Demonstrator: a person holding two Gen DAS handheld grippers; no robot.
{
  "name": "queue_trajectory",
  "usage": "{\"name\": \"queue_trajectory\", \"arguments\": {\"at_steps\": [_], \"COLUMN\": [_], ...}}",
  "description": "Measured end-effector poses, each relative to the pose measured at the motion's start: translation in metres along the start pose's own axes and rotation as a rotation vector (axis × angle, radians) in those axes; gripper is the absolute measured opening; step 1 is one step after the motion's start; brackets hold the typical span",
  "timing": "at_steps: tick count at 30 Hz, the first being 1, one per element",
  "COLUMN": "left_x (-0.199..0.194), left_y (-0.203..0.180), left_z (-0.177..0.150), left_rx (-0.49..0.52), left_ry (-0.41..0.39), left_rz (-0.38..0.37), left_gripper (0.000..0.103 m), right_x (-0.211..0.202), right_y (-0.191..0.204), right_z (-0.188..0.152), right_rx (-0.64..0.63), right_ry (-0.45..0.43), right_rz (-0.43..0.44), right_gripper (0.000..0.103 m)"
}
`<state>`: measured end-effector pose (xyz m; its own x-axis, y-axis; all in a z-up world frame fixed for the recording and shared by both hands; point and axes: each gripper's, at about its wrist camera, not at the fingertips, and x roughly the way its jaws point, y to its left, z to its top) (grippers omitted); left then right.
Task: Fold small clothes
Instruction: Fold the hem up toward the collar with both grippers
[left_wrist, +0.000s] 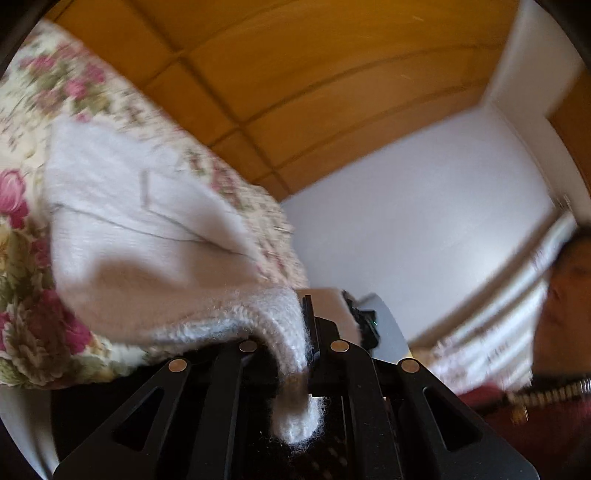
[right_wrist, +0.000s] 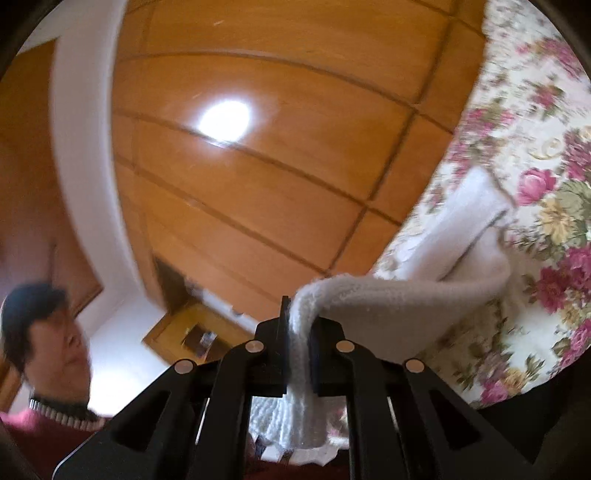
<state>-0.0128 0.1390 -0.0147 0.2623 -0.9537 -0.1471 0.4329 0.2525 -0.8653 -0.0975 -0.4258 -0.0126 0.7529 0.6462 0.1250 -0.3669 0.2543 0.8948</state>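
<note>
A small white fleecy garment (left_wrist: 140, 236) is lifted off a flowered bedspread (left_wrist: 29, 295). My left gripper (left_wrist: 308, 332) is shut on one thick edge of it, and a tuft of the cloth hangs back behind the jaws. The rest spreads up and to the left over the bedspread. In the right wrist view the same white garment (right_wrist: 399, 299) stretches away to the right, with its far part lying on the flowered bedspread (right_wrist: 535, 155). My right gripper (right_wrist: 299, 325) is shut on a bunched edge, and cloth hangs down behind its fingers.
A wooden panelled wardrobe (right_wrist: 277, 155) fills the background, with a white wall (left_wrist: 424, 221) beside it. A person in a dark red top (left_wrist: 554, 435) stands close behind the grippers. A small wooden cabinet (right_wrist: 192, 328) sits low by the wall.
</note>
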Motion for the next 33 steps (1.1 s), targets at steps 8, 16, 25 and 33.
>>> {"name": "queue_trajectory", "arguments": {"at_steps": [8, 16, 25, 33], "left_x": [0.033, 0.06, 0.081, 0.077], "left_y": [0.061, 0.099, 0.144, 0.158], "left_z": [0.058, 0.101, 0.128, 0.124], "left_rx": [-0.144, -0.173, -0.187, -0.185], "left_ry": [-0.126, -0.135, -0.175, -0.261], "left_rz": [0.151, 0.301, 0.438, 0.394], "left_gripper": [0.006, 0.006, 0.01, 0.052], "right_x": [0.054, 0.111, 0.163, 0.162], "right_y": [-0.059, -0.112, -0.158, -0.183], "right_z": [0.05, 0.086, 0.113, 0.105], "right_rx": [0.139, 0.24, 0.224, 0.185], "right_ry": [-0.061, -0.058, -0.045, -0.117], "right_rz": [-0.093, -0.214, -0.392, -0.463], "right_gripper": [0.007, 0.007, 0.012, 0.03]}}
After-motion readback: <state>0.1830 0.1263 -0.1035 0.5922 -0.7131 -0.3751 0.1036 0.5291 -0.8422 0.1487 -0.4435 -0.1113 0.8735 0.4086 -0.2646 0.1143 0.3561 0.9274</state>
